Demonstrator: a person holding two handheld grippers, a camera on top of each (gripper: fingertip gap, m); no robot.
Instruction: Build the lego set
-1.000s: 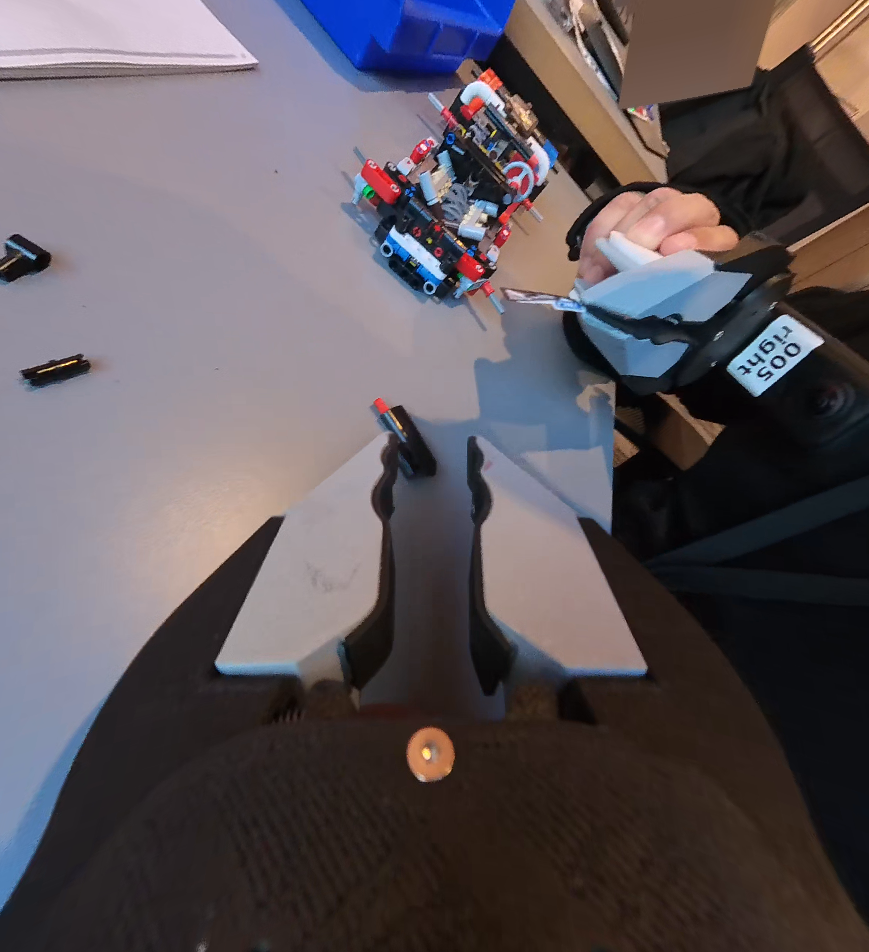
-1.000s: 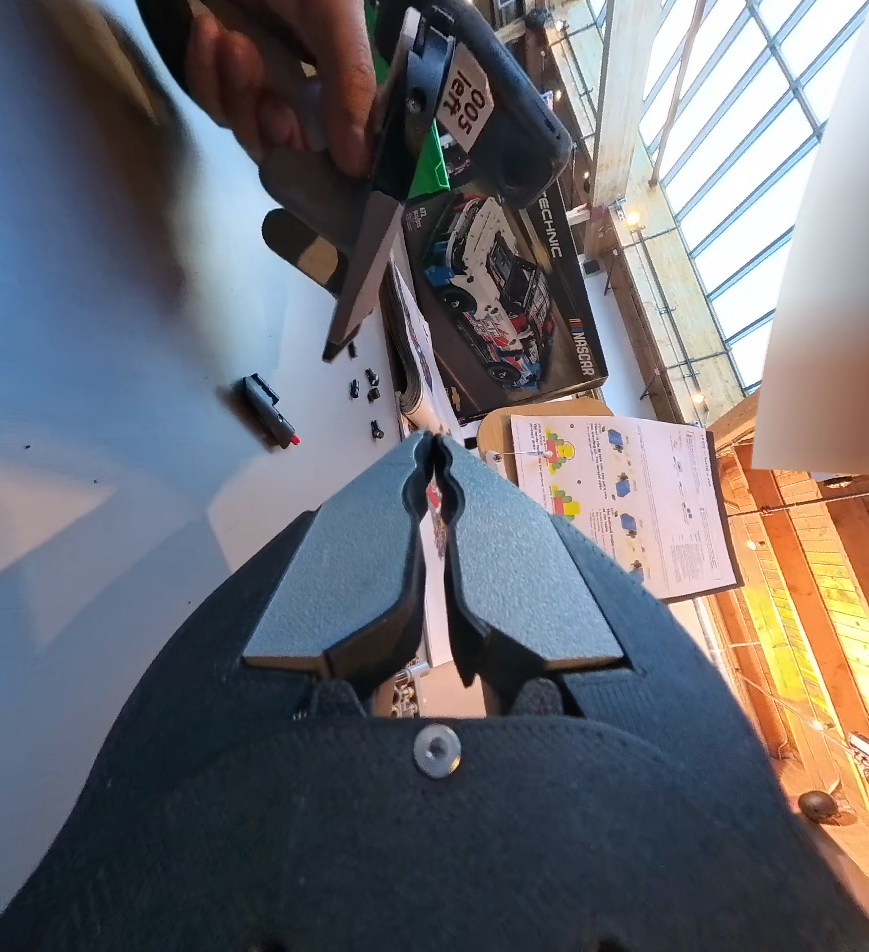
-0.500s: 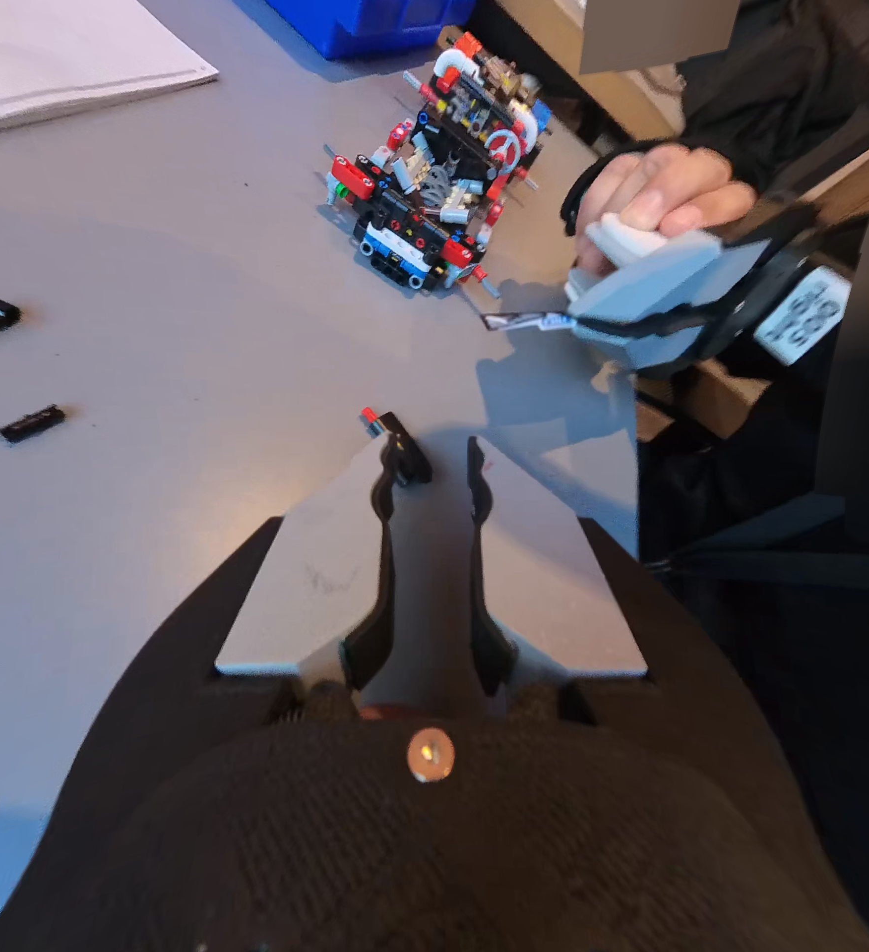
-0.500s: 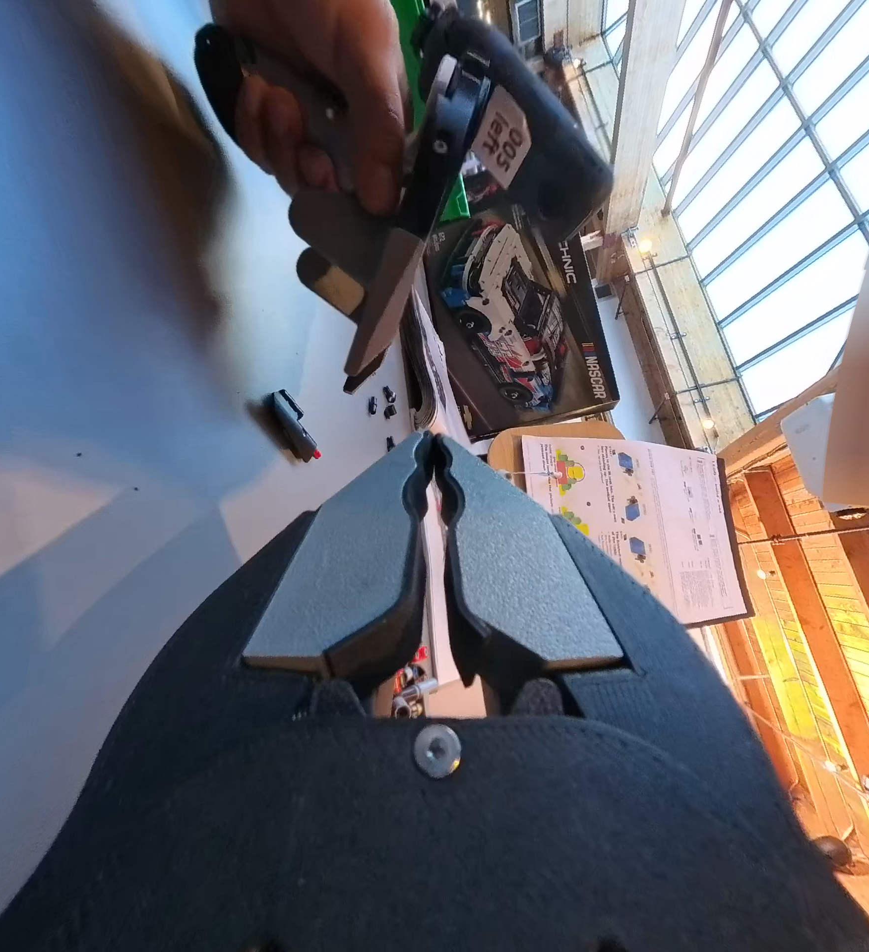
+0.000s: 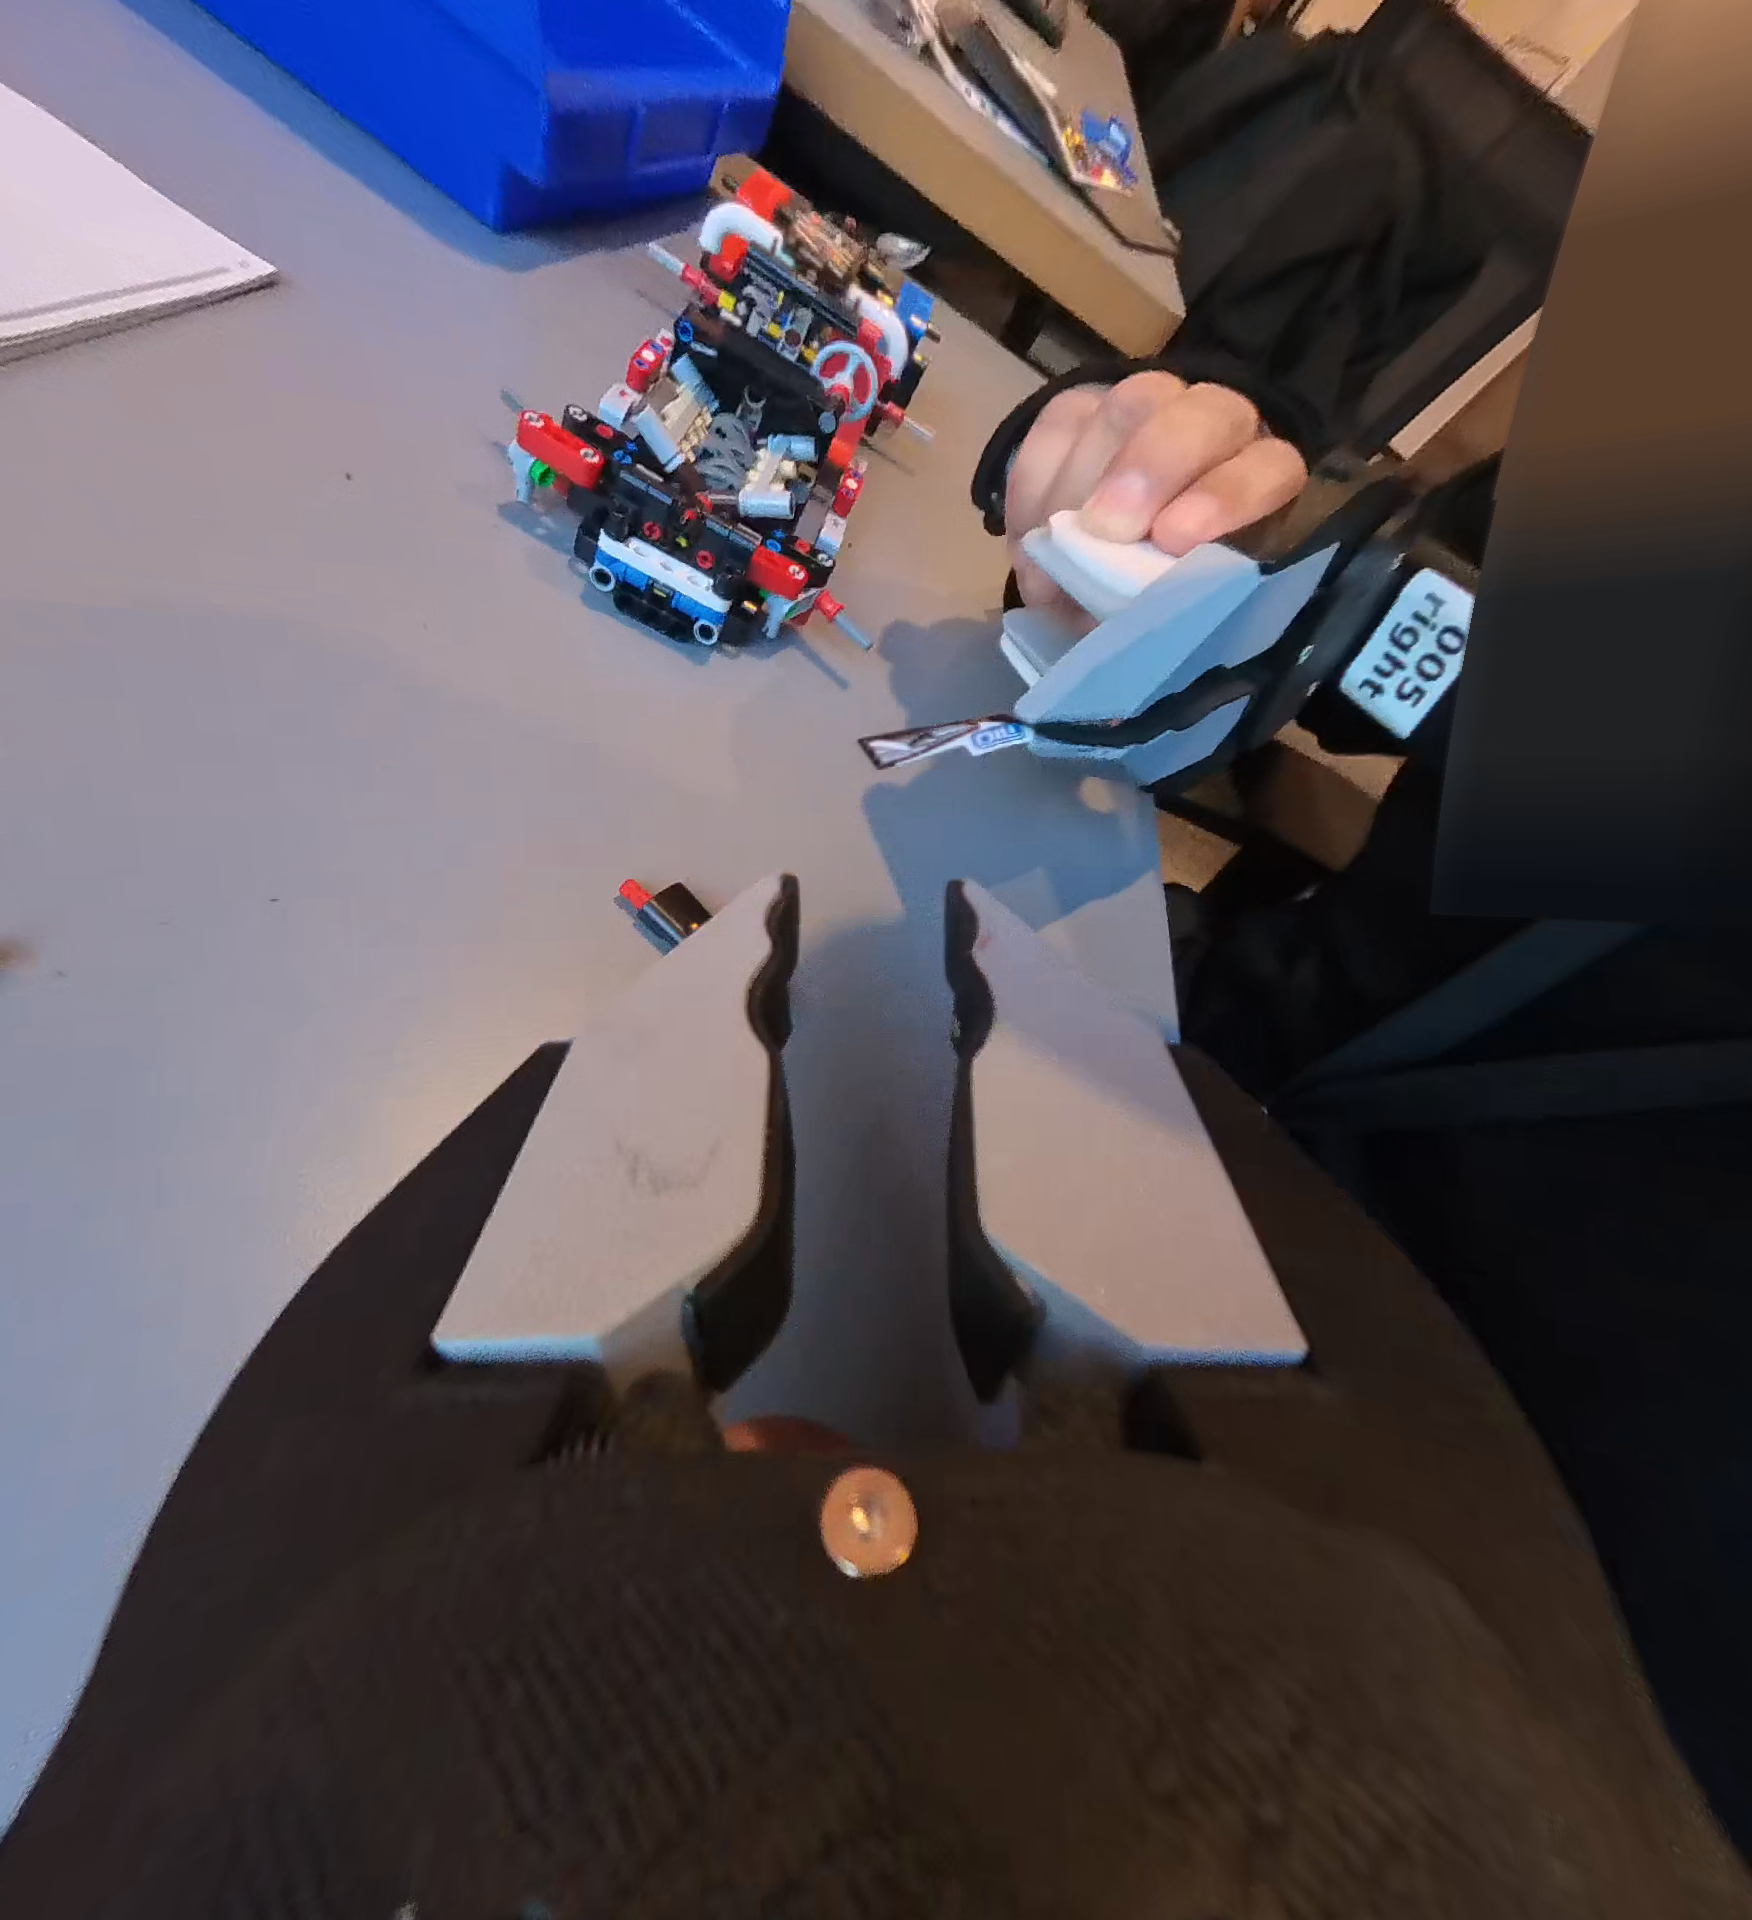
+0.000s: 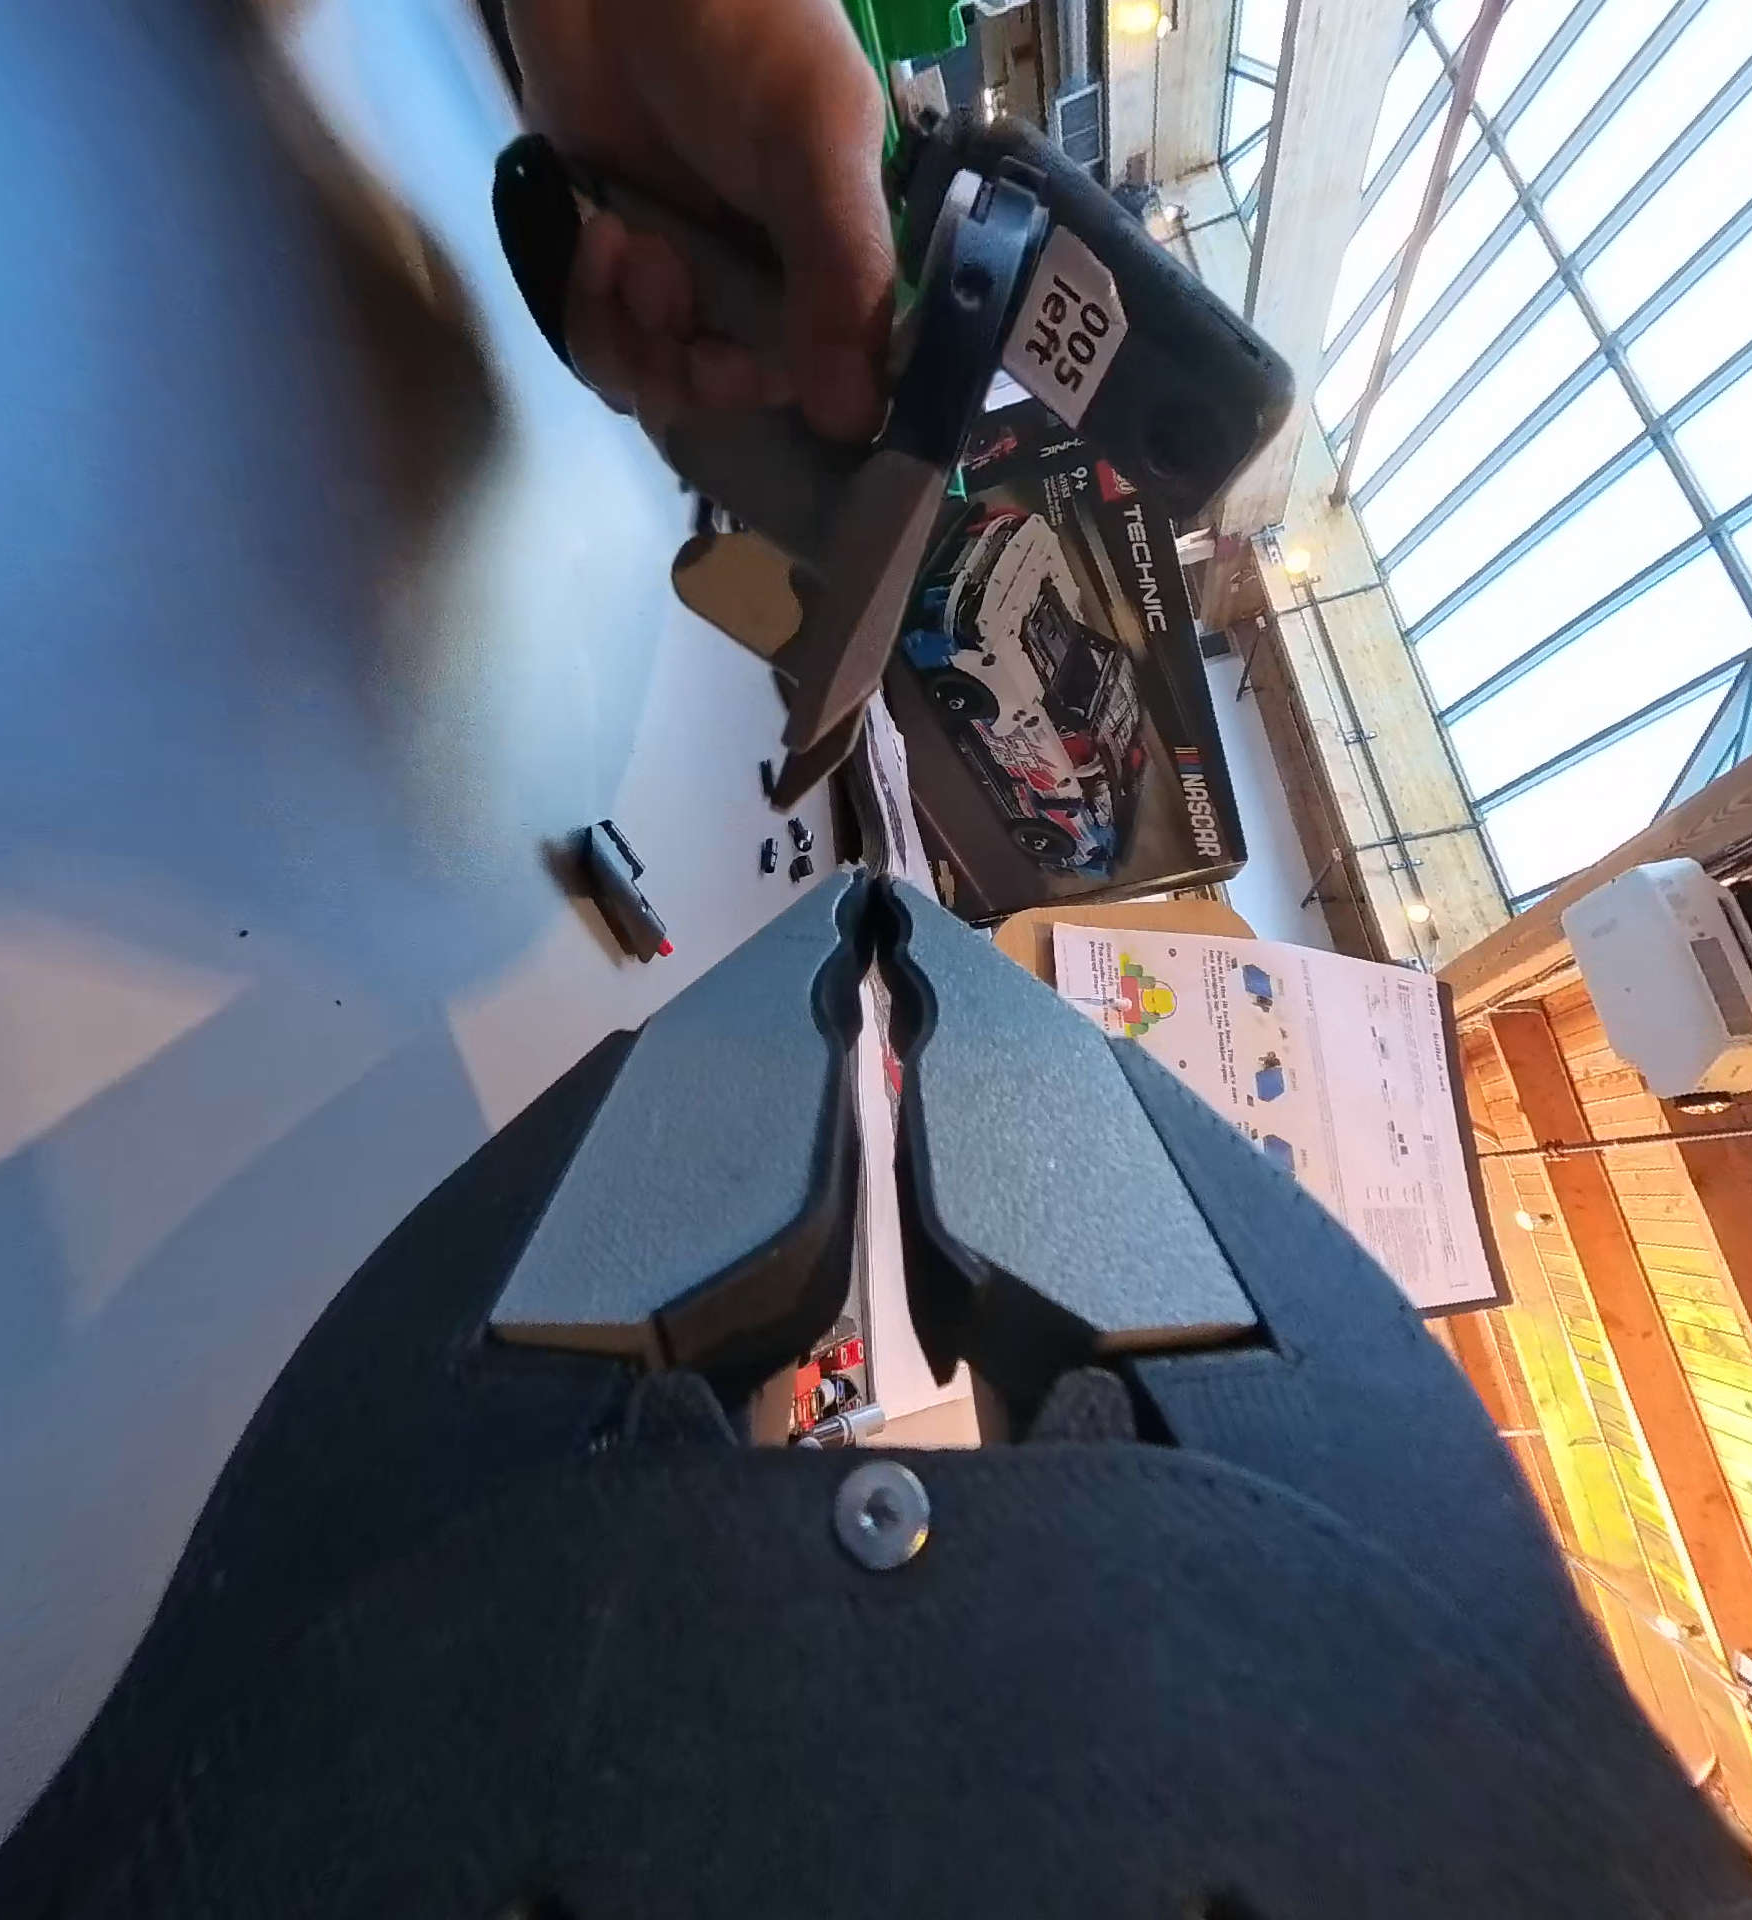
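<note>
Grey table point(image 5: 228, 727) fills most of the left wrist view, with a blue bin point(image 5: 498, 94) and a white booklet point(image 5: 41, 249) at its far edge. Since a second ago the left gripper point(image 5: 870, 902) has slid to the right of the small black piece with a red tip point(image 5: 662, 910), which earlier lay between its fingertips; now the piece lies just outside the left finger, partly hidden by it. The gripper stands open and empty, so by my reading the pick-up has not happened and the gripper needs lining up again. The piece lies flat on the table, its long axis slanting across the view, red tip pointing away to the left.

The right gripper point(image 5: 1033, 732) is closed on a thin printed sticker point(image 5: 939, 742), held flat above the table, its pointed end toward the half-built car point(image 5: 737, 457). That car sits well beyond, long axis running away from the camera.
</note>
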